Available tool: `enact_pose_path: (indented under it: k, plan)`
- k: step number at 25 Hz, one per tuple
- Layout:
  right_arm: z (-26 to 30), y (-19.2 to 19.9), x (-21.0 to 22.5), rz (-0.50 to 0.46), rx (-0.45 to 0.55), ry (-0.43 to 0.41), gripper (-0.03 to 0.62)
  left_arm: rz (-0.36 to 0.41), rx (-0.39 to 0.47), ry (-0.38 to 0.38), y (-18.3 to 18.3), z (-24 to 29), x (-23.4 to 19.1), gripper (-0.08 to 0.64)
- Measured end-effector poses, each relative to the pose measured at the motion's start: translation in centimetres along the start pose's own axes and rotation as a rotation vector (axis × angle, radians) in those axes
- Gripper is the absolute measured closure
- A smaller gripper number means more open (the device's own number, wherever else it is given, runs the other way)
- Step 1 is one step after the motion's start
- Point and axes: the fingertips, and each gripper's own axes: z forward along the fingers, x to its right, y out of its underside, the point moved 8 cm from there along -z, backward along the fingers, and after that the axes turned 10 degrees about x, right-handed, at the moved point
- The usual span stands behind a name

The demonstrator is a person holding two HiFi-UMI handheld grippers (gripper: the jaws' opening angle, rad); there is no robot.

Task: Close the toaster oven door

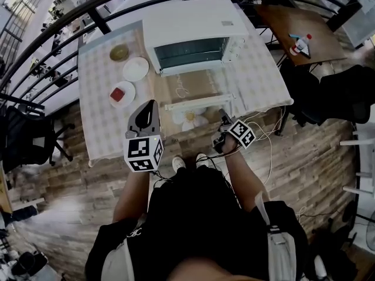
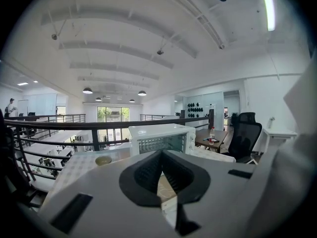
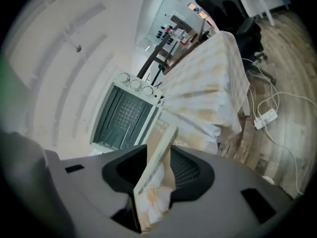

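Observation:
The white toaster oven (image 1: 193,34) stands at the back of the cloth-covered table (image 1: 99,116). Its glass door (image 1: 196,88) hangs open, folded down flat toward me, with the white handle bar (image 1: 199,105) along its near edge. My right gripper (image 1: 224,119) is at the handle's right end. In the right gripper view the handle (image 3: 159,152) runs between the jaws of the open right gripper (image 3: 158,175), and the pads do not press on it. My left gripper (image 1: 146,107) hovers over the table's front, left of the door, shut and empty. The left gripper view shows the oven (image 2: 161,139) ahead.
Left of the oven are a small bowl (image 1: 119,52), a white plate (image 1: 135,69) and a plate with something red (image 1: 122,93). A black railing (image 1: 88,10) runs behind the table. A brown table (image 1: 299,28) stands at the right, a black chair (image 1: 29,136) at the left, and cables (image 1: 263,136) lie on the floor.

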Motion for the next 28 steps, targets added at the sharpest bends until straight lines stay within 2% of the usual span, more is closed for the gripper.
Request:
enact_pose_path:
  k: [4,14,22,28]
  plan:
    - [1.8,-0.1,1.0,0.094,0.018,0.000,0.453,0.013,-0.024,-0.034,0.5,-0.6,-0.6,0.546]
    - [5.2,0.3,2.6,0.217,0.009,0.033,0.457,0.034,-0.052,-0.104,1.0,-2.3,-1.3,0.546]
    - [6.4,-0.1,2.2,0.242,0.008,0.054,0.515,0.055,-0.038,-0.134,0.4,-2.8,-1.5,0.546]
    - [5.8,-0.8,1.0,0.243,0.026,0.031,0.517,0.058,-0.009,-0.122,-0.4,-2.5,-1.3,0.546]
